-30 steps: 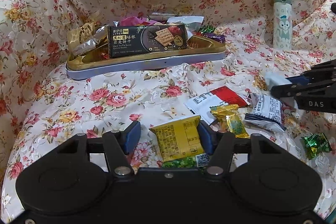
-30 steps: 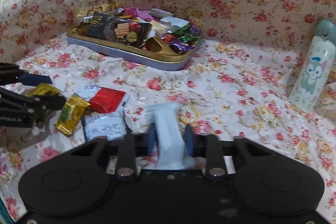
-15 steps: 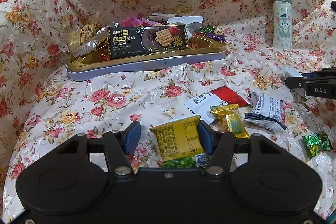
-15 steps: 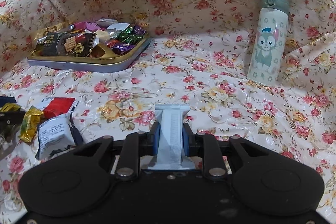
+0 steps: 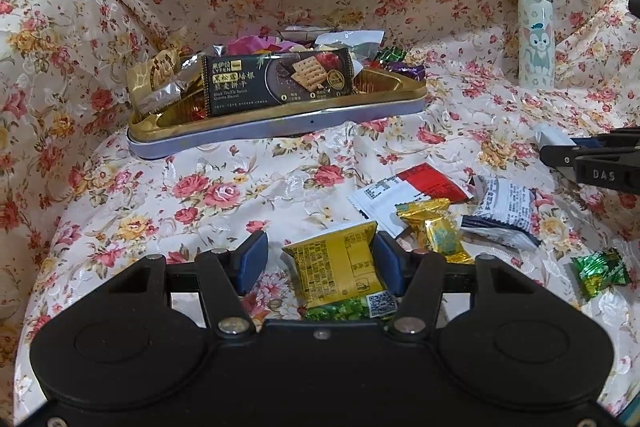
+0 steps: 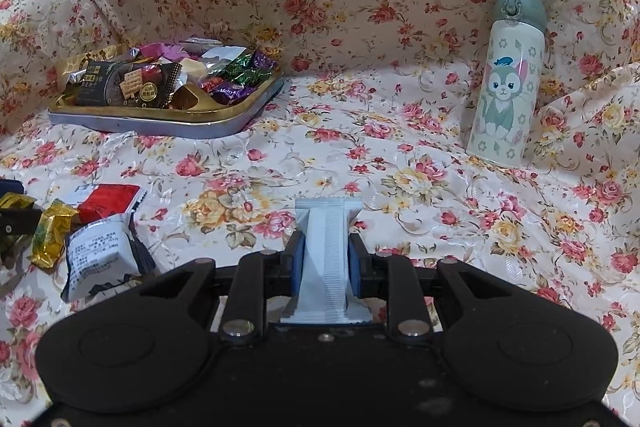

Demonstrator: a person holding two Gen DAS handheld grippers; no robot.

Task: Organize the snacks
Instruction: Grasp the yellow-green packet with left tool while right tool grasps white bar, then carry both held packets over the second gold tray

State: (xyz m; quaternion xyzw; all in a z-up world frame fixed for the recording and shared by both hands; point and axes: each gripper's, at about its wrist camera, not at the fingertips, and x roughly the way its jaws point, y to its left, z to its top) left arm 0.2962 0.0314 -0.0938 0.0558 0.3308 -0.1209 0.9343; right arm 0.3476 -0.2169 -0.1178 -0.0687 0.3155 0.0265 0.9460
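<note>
Snacks gripped in both tongs above a flowered cloth.

A pale blue, ridged sachet [image 6: 325,251] is pinched upright at lower centre by the nearly closed right gripper [image 6: 325,259]. A yellow packet [image 5: 340,267] with a green printed end sits between the half-open, closing jaws of the left gripper [image 5: 318,261], touched by the right pad only. A gold tray [image 5: 280,131] heaped with sweets is seen upper left.
</note>
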